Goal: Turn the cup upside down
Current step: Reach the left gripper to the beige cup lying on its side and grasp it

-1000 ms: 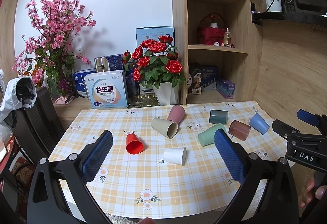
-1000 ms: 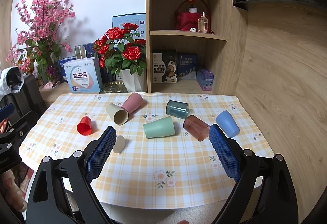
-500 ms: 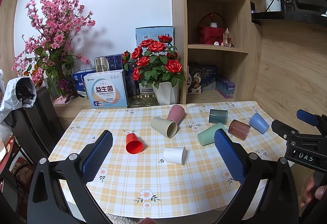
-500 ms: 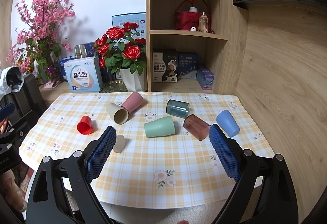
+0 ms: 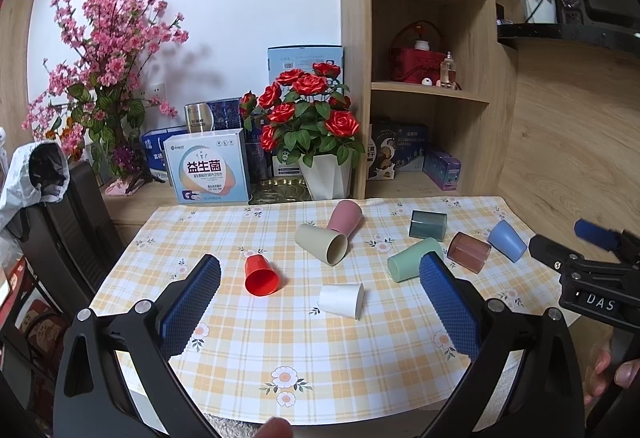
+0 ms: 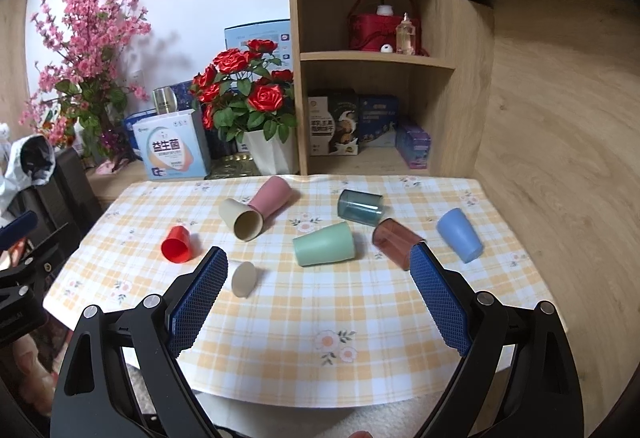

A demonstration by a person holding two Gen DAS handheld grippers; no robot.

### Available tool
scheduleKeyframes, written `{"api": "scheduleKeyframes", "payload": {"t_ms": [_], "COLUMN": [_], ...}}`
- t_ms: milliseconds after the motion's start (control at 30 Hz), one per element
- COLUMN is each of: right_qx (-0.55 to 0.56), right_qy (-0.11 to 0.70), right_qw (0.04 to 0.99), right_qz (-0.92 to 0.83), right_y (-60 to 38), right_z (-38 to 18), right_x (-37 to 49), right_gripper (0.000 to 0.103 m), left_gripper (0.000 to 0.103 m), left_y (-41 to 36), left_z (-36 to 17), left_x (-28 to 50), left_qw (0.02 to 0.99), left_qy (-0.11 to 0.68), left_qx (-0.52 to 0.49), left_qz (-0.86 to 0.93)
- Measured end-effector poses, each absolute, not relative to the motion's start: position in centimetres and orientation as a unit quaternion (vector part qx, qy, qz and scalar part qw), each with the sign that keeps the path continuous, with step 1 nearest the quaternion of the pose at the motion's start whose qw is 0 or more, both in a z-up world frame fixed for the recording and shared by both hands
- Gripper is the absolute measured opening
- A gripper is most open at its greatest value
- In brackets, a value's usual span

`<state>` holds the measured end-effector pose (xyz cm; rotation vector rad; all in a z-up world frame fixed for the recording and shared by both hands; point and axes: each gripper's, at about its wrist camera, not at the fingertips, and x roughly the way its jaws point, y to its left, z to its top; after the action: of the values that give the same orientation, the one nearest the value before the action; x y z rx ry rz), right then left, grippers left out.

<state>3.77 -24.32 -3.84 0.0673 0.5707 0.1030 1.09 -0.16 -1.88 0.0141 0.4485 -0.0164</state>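
**Inspector:** Condition of the fingers?

**Assistant:** The left gripper [image 5: 319, 270] has its blue pads spread wide, with nothing between them and nothing touching them. It is held above the near part of the table [image 5: 280, 338]. The right gripper [image 6: 318, 258] is spread just as wide and is also empty, above the near edge of the checked cloth.

**Inspector:** The cups?

**Assistant:** Eight, all lying on their sides on the cloth. The red cup [image 5: 261, 275] lies left of centre, mouth toward the camera. The white cup [image 5: 342, 300] is nearest the left gripper, mouth pointing right. The beige cup [image 5: 321, 243] lies touching the pink cup [image 5: 345, 216] behind it. The green cup [image 5: 412, 259], the brown translucent cup [image 5: 469, 251], the grey-blue translucent cup [image 5: 428, 225] and the blue cup [image 5: 507, 240] lie to the right, each apart from the others.

**Inspector:** Differences between views?

**Assistant:** The left wrist view shows the side of the white cup; the right wrist view shows only its mouth, just beside the left pad [image 6: 196, 300]. The left wrist view also takes in the right gripper's body at the right edge, with a hand [image 5: 612, 370] below it. The right wrist view shows the green cup [image 6: 324, 243] whole; in the left wrist view a pad partly covers it.
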Motion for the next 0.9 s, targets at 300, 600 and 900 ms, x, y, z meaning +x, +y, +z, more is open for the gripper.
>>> {"api": "scheduleKeyframes", "payload": {"t_ms": [300, 600, 900], "right_qx": [0.013, 0.063, 0.04], "right_qy": [0.289, 0.297, 0.36], "right_qw": [0.956, 0.952, 0.93], "right_qz": [0.057, 0.031, 0.062], "right_y": [-25.6, -25.2, -23.5], "right_z": [-7.0, -11.8, -16.7], "right_x": [10.1, 15.5, 17.9], "right_gripper": [0.089, 0.089, 0.089], "left_gripper": [0.097, 0.097, 0.097], "left_y": [5.3, 11.4, 14.2], "left_z": [-2.9, -7.6, -11.2], "left_x": [4.6, 12.4, 19.7], "left_qw": [0.973, 0.94, 0.907], "left_qy": [0.232, 0.332, 0.398], "left_qx": [-0.012, -0.07, -0.129], "left_qz": [0.015, 0.036, 0.05]}}
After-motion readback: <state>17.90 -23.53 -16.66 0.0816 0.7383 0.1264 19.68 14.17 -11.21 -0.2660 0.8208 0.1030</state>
